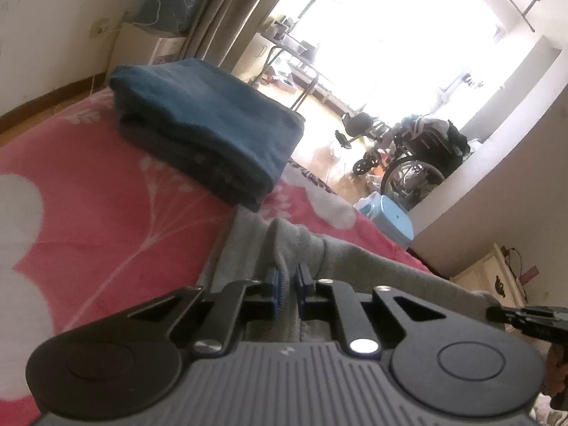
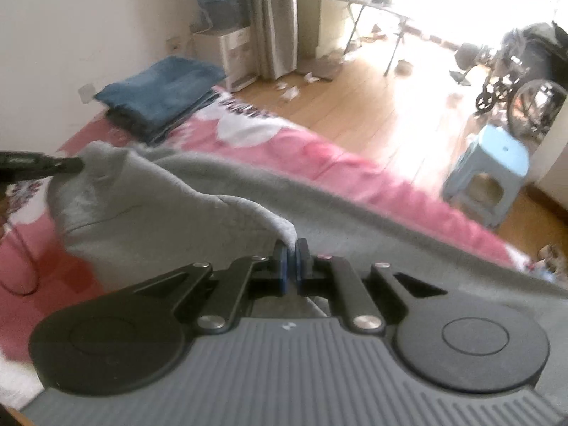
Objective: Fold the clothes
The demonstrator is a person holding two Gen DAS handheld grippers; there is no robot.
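While the folded blue clothes [image 1: 209, 124] sit behind it, both the left gripper [image 1: 288, 280] and the right gripper [image 2: 291, 255] are clamped on the grey sweater [image 2: 149, 209].

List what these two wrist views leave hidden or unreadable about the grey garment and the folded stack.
- Grey garment, right wrist view: its lower part is hidden behind the right gripper; its type is unclear.
- Same garment, left wrist view: the left gripper hides its near part.
- Folded stack: blur hides how many pieces lie under the blue one.

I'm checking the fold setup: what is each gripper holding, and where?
Both hold the grey garment by its edge: the left gripper pinches a ribbed fold, the right gripper a raised edge.
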